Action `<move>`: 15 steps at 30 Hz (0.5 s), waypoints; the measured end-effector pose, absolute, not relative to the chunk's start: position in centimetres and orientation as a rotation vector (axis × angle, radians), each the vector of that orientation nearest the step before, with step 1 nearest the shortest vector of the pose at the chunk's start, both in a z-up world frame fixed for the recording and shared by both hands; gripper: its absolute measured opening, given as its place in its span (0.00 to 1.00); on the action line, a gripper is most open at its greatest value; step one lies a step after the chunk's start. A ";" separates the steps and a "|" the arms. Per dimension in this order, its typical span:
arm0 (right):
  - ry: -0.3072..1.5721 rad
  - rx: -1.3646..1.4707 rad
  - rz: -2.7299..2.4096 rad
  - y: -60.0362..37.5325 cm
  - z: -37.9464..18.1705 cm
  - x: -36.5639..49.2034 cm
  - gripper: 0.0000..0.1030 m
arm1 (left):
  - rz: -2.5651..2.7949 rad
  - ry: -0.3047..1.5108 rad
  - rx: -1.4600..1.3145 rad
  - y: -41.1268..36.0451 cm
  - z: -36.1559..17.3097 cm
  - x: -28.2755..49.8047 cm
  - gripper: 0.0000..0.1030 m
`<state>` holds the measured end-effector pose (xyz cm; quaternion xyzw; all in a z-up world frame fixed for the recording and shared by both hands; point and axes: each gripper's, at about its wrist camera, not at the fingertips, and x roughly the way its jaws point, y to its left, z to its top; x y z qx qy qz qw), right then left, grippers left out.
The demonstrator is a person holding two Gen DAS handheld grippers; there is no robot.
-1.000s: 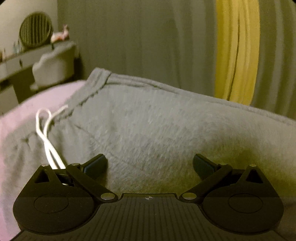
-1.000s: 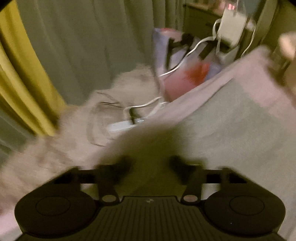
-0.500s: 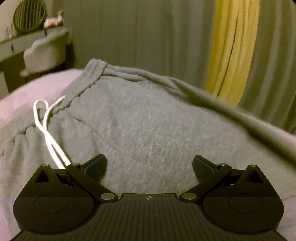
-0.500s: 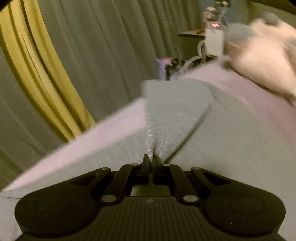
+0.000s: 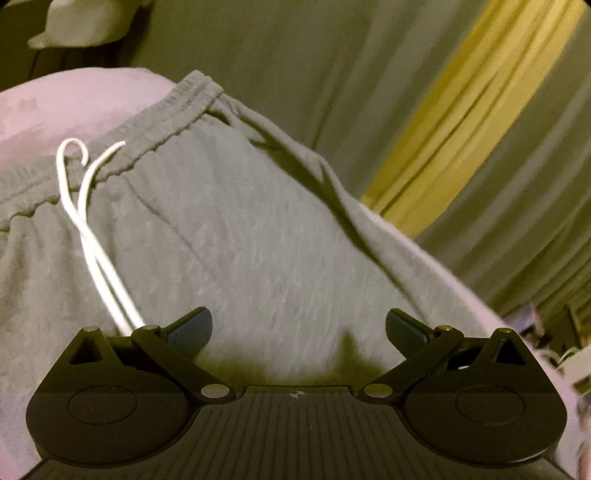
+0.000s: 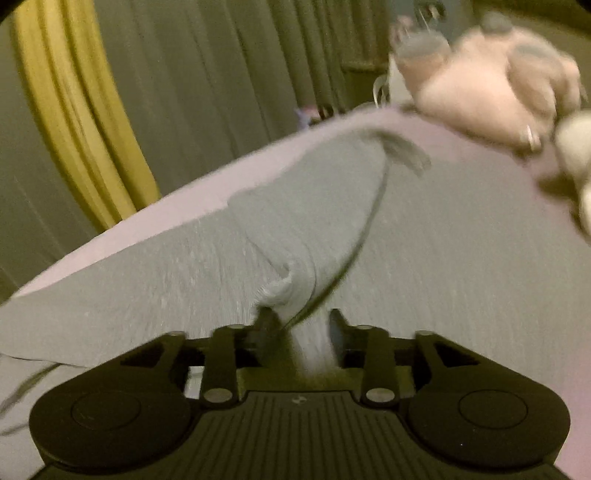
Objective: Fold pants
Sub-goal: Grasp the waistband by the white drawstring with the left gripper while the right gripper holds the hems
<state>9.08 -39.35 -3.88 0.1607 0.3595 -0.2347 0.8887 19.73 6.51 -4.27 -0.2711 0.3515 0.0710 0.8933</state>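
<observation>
Bedding in a pale pink-lilac tone covers the bed [image 5: 74,99] that carries everything here, and behind it hang grey-green curtains [image 5: 295,55] with one mustard-yellow curtain [image 5: 461,122] among them. In the right wrist view a blurred pink plush toy [image 6: 491,81] lies on the bed at the far right, with dim furniture behind it too smeared to make out; the left wrist view shows a pale upholstered shape [image 5: 85,22] at its top left corner. The grey pants [image 5: 240,240] lie spread flat on the bed, filling most of both views. Their ribbed waistband [image 5: 147,136] sits at the far end in the left wrist view, running from lower left to upper right, with a white drawstring [image 5: 85,221] trailing from it back toward the camera. In the right wrist view the legs stretch away from the camera toward the plush toy, so the long axis runs roughly along that tool's line of sight, and a cuffed hem [image 6: 402,149] lies at the far end. The left tool [image 5: 298,328] stands wide above the cloth, gripping nothing. The right tool [image 6: 298,325] has just been opening; a bunched ridge of the pants [image 6: 295,284] sits between its partly spread fingers, loose rather than pinched.
</observation>
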 end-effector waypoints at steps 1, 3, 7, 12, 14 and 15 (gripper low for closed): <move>0.730 0.288 -0.488 -39.0 -4.0 9.5 0.56 | 0.162 0.724 -0.577 6.6 -4.1 20.0 1.00; 0.690 0.210 -0.479 -38.8 -4.4 10.3 0.84 | 0.185 0.687 -0.571 6.5 -3.6 21.1 1.00; 0.731 0.179 -0.402 -37.8 -5.8 12.0 0.90 | 0.190 0.713 -0.430 5.6 -2.2 26.7 1.00; 0.711 0.024 -0.455 -37.0 -6.4 12.8 0.64 | 0.182 0.794 -0.390 5.2 -2.4 34.0 1.00; 0.708 0.025 -0.473 -37.7 -6.6 13.2 0.55 | 0.184 0.830 -0.374 4.8 -2.8 36.3 0.93; 0.705 0.032 -0.474 -38.1 -6.7 13.4 0.49 | 0.185 0.842 -0.364 4.4 -3.0 37.2 0.80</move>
